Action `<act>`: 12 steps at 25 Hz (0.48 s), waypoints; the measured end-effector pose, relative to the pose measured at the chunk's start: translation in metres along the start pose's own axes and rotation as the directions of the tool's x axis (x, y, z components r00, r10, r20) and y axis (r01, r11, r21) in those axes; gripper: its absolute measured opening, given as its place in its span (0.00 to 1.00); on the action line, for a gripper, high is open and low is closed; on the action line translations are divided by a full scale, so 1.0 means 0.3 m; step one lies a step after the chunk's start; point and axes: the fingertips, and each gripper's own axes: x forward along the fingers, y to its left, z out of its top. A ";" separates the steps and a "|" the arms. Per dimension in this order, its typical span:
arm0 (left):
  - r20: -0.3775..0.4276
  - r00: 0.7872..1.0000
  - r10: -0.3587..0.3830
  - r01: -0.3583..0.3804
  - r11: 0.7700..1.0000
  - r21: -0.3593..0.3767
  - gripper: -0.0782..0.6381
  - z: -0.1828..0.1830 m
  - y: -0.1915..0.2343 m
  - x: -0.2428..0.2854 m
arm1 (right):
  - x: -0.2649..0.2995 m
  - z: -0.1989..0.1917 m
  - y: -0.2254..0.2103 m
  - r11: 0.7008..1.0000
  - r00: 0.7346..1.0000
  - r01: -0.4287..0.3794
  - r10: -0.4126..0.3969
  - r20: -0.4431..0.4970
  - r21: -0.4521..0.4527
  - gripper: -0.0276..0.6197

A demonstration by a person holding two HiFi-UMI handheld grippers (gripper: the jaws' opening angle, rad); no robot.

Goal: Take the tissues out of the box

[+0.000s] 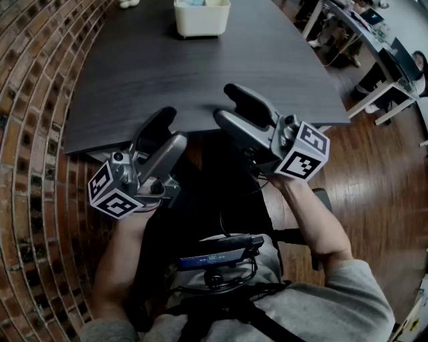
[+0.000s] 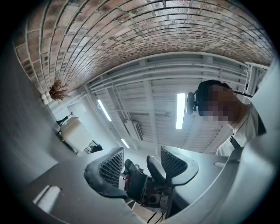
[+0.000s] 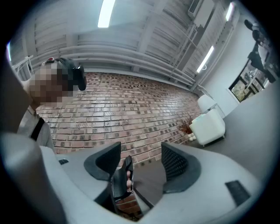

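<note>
A white tissue box (image 1: 202,19) stands at the far middle of the dark table (image 1: 200,73). It also shows as a white box (image 2: 75,133) in the left gripper view and as a white box (image 3: 209,127) in the right gripper view. Both grippers hover side by side over the table's near edge, well short of the box and pointing towards it. My left gripper (image 1: 170,127) has its jaws drawn in to a narrow gap, with nothing between its pads (image 2: 111,168). My right gripper (image 1: 225,101) stands the same way and holds nothing.
A curved brick wall (image 1: 40,100) runs along the table's left side. Small pale things (image 1: 127,3) lie at the table's far left corner. White desks (image 1: 374,60) stand on the wooden floor (image 1: 374,174) to the right. My lap is under the near edge.
</note>
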 end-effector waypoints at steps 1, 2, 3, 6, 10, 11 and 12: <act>0.006 1.000 -0.010 0.010 1.000 0.011 0.46 0.023 0.012 0.004 | 0.014 0.010 -0.003 1.000 1.000 -0.005 0.005 0.007 -0.013 0.51; 0.011 1.000 -0.020 0.020 1.000 0.022 0.46 0.045 0.022 0.007 | 0.027 0.019 -0.004 1.000 1.000 -0.010 0.010 0.014 -0.029 0.51; 0.016 0.999 -0.029 0.028 0.999 0.034 0.46 0.067 0.030 0.009 | 0.039 0.025 -0.003 0.999 1.000 -0.014 0.015 0.020 -0.048 0.51; 0.018 0.999 -0.034 0.033 0.997 0.072 0.46 0.109 0.042 0.003 | 0.060 0.026 -0.001 0.995 1.000 -0.012 0.014 0.015 -0.104 0.51; 0.026 1.000 -0.014 0.012 0.996 0.087 0.46 0.143 0.063 -0.007 | 0.082 0.036 -0.033 0.994 1.000 -0.002 0.002 0.006 -0.106 0.51; 0.029 1.000 -0.012 0.009 0.996 0.090 0.46 0.153 0.066 -0.007 | 0.091 0.042 -0.043 0.995 1.000 -0.001 0.001 0.005 -0.103 0.51; 0.032 0.999 -0.011 0.008 0.995 0.094 0.46 0.163 0.067 -0.004 | 0.100 0.048 -0.054 0.995 1.000 0.000 0.000 0.002 -0.101 0.51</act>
